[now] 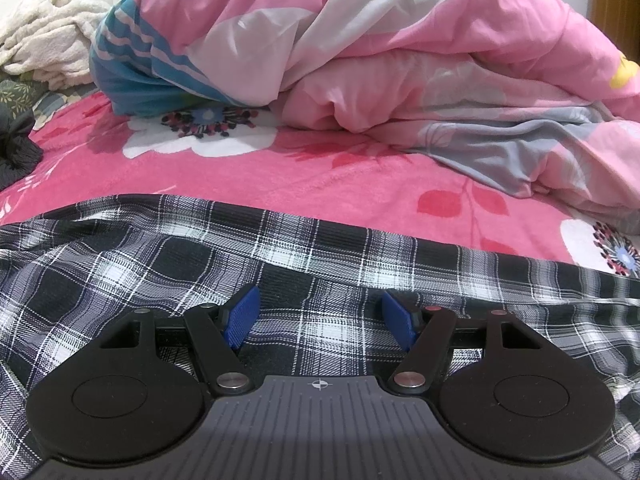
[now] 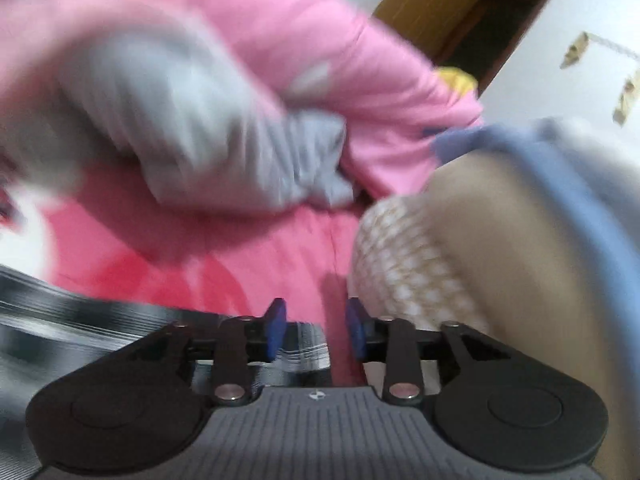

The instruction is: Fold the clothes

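Nearest the lens in the left wrist view is the left gripper (image 1: 319, 318), its blue pads (image 1: 242, 322) spread wide apart and closed on nothing, hanging low over a black-and-white plaid garment (image 1: 168, 264) that lies across the near part of the bed. The garment spreads from the left edge to the right edge of the view, rumpled into soft ridges, and its far edge runs as a doubled-looking border against the pink floral bedsheet (image 1: 280, 172); whether that border is a fold or a hem I cannot tell. It looks like thin woven cloth: light, limp, not slippery, and likely to sag and drag along the fleecy sheet, so a pinch on an edge or corner should serve better than a grab at the flat middle. The right wrist view is badly blurred; the right gripper (image 2: 316, 328) has its pads parted by a narrower gap, with a strip of the plaid cloth showing below and between them, though none seems pinched. Just right of it sits a tan dotted bundle (image 2: 400, 268), too smeared to name. At the far side a pink and grey quilt (image 1: 400, 60) is heaped, with a cream fleece blanket (image 1: 44, 40) and a dark knitted item (image 1: 16, 148) far left. No container is visible.
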